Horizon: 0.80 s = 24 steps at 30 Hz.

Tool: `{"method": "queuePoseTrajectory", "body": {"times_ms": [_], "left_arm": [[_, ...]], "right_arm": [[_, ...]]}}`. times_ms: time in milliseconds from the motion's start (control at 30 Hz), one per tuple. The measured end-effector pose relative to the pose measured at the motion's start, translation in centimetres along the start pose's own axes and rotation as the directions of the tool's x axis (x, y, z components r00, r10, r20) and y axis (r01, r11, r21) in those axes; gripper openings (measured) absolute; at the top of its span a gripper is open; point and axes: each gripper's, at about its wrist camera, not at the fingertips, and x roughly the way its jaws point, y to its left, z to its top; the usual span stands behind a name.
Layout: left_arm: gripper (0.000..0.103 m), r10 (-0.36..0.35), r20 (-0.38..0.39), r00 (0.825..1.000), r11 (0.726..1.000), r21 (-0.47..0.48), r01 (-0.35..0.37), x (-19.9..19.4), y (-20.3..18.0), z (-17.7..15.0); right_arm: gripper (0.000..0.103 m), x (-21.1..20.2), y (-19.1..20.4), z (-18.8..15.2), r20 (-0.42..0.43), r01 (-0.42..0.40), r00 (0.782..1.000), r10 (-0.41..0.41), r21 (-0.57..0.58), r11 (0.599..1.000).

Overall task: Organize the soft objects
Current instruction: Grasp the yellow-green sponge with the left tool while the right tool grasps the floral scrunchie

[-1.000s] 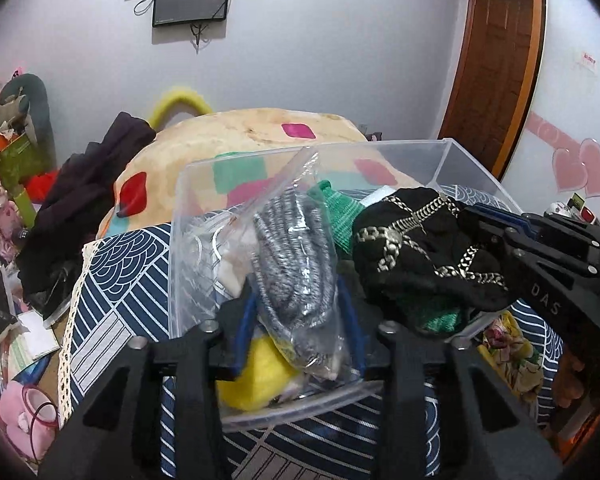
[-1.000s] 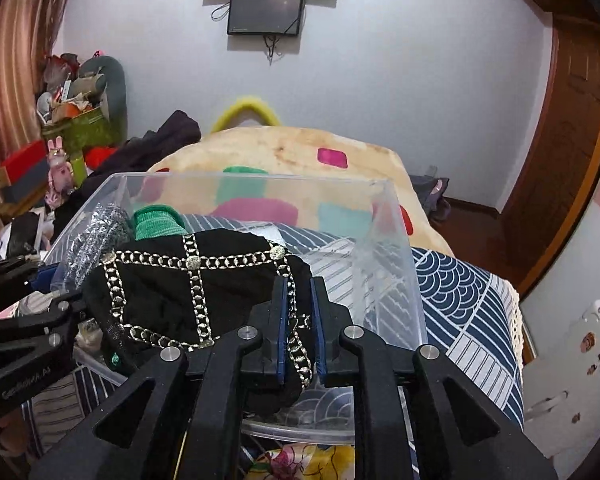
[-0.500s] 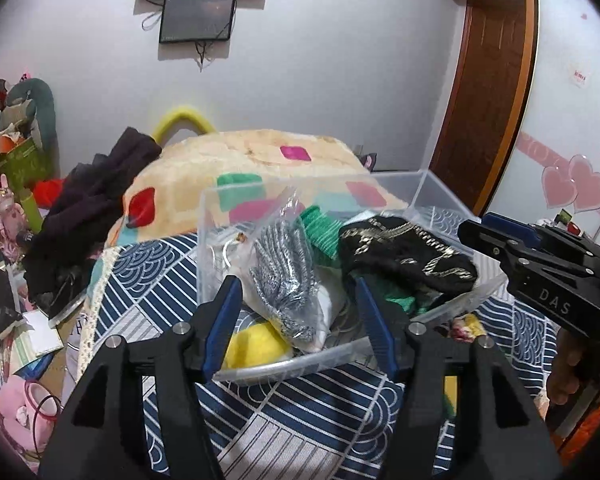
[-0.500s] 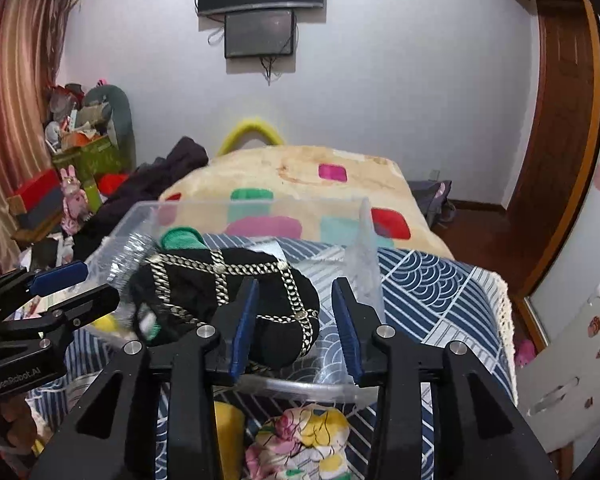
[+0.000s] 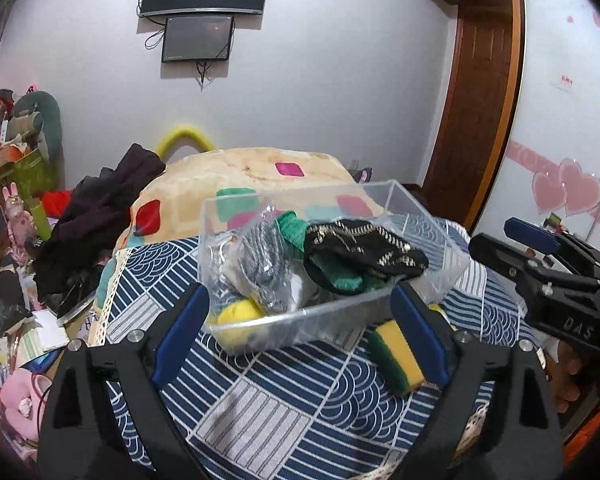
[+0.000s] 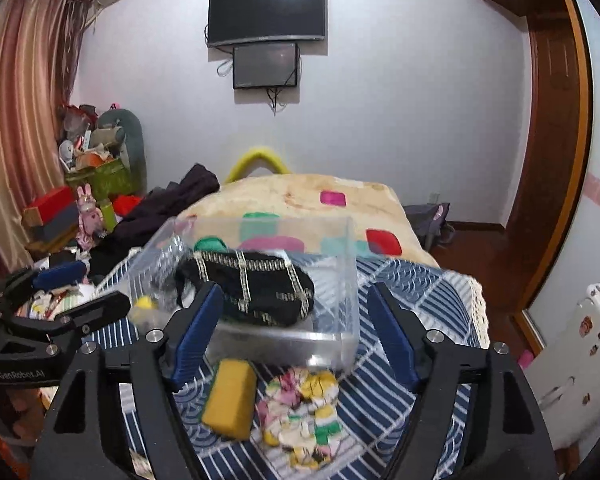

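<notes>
Floral cloth [image 6: 300, 412]: right view only | bagged yarn [image 5: 266, 268]: left view

The right gripper [image 6: 296, 332] has its blue-padded fingers [image 6: 198, 330] opening, with nothing pressed between them. Just beyond them a clear plastic storage box [image 6: 340, 280] stands on a blue-and-white patterned cloth [image 6: 428, 292], holding a black knit item with gold chain trim [image 6: 256, 288] and a green knit piece [image 6: 210, 245] behind it. Nearer, on the cloth, lie a yellow rectangular sponge [image 6: 230, 398] and, just to its right, a crumpled floral fabric [image 6: 304, 412]. The left gripper [image 6: 64, 300] shows at the left edge.
</notes>
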Motion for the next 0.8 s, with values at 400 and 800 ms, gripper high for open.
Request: {"method": "queuePoseTrajectory", "body": {"times_ms": [400, 800], "left_arm": [[0.095, -0.055, -0.145, 0.988, 0.998, -0.004, 0.055, 2.7, -2.2, -3.2], [0.095, -0.122, -0.261, 0.958, 0.992, -0.022, 0.12, 6.6, -4.4, -5.0]], "right_arm": [[0.073, 2.9, -1.6, -5.8, -0.212, -0.012, 0.977, 0.027, 0.071, 0.997], [0.02, 4.0, -1.3, -8.8, -0.3, -0.079, 0.95, 0.092, 0.053, 0.995]]}}
